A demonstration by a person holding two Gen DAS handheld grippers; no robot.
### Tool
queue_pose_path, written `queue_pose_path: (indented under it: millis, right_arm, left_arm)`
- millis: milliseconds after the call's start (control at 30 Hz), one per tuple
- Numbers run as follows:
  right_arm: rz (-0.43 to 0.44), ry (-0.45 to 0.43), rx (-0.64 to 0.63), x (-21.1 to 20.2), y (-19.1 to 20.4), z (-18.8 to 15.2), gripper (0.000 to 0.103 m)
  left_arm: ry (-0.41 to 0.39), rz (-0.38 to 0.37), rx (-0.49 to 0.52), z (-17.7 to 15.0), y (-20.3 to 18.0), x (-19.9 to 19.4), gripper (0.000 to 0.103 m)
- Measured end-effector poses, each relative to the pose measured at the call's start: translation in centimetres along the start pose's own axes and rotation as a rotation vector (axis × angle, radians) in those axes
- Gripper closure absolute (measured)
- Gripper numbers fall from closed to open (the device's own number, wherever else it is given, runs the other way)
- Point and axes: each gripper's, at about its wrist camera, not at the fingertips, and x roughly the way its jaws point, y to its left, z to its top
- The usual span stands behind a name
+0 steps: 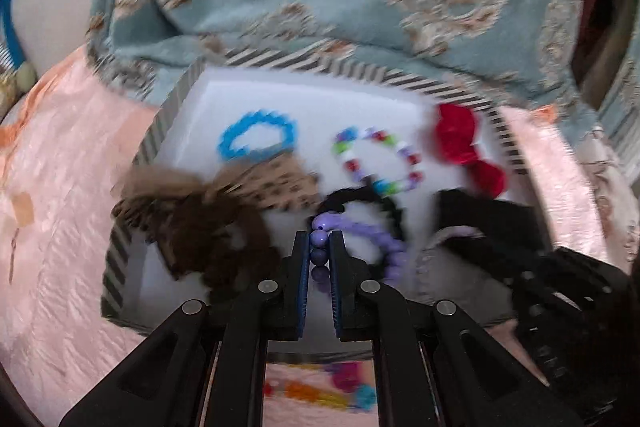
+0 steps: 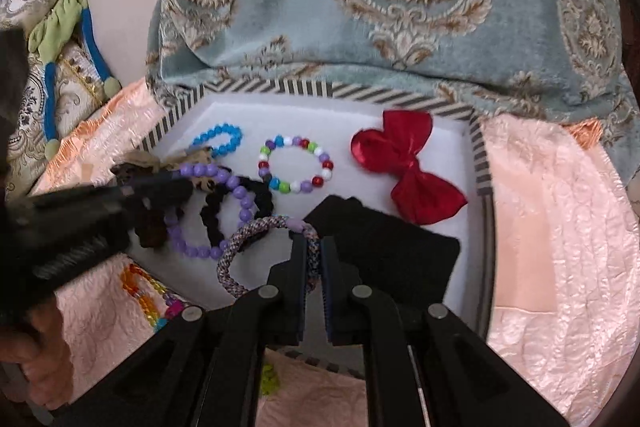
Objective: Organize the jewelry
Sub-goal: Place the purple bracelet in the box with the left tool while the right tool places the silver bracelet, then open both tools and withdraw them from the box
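Presently, in and about my striped-edged tray [image 2: 482, 163]:

- My left gripper [image 1: 320, 241]: pads pinched on the purple bead bracelet [image 2: 236, 195], whose loop trails over the tray's near left part.
- My right gripper [image 2: 314, 247]: pads pressed on the braided lilac-grey hair tie [image 2: 240, 247], at the tray's near edge.
- Blue bead bracelet [image 2: 218, 143]: far left of tray, lying flat.
- Multicoloured bead bracelet [image 2: 296, 163]: tray centre, apart from the others.
- Red satin bow [image 2: 404, 167]: far right of tray.
- Black scrunchie [image 2: 236, 211]: beneath the purple bracelet.
- Brown scrunchie [image 1: 208, 239]: left side of tray.
- Black card [image 2: 384, 247]: near right, under my right gripper.
- Orange-and-yellow bead string [image 2: 146, 293]: outside the tray, on the peach quilt [image 2: 560, 227].
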Motion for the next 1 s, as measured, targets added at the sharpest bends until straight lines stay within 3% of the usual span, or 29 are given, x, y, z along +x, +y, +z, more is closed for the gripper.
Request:
queue_pose_path:
  millis: [300, 600, 733, 1000]
  right_arm:
    - [-0.010, 0.017, 0.010, 0.7, -0.5, -0.6, 0.097]
    - [-0.021, 0.014, 0.018, 0.8, -0.8, -0.6, 0.097]
    - [0.006, -0.016, 0.051, -0.3, -1.2, -0.3, 0.096]
    - [-0.010, -0.091, 0.092, -2.7, -2.0, -0.2, 0.093]
  left_arm:
    - [-0.025, 0.048, 0.037, -1.0, -0.2, -0.7, 0.103]
    - [0.001, 0.110, 0.066, -1.2, -0.3, 0.4, 0.103]
    - [-0.032, 0.105, 0.028, -0.8, 0.5, -0.6, 0.086]
    - [-0.105, 0.104, -0.017, -1.2, 3.0, -4.0, 0.086]
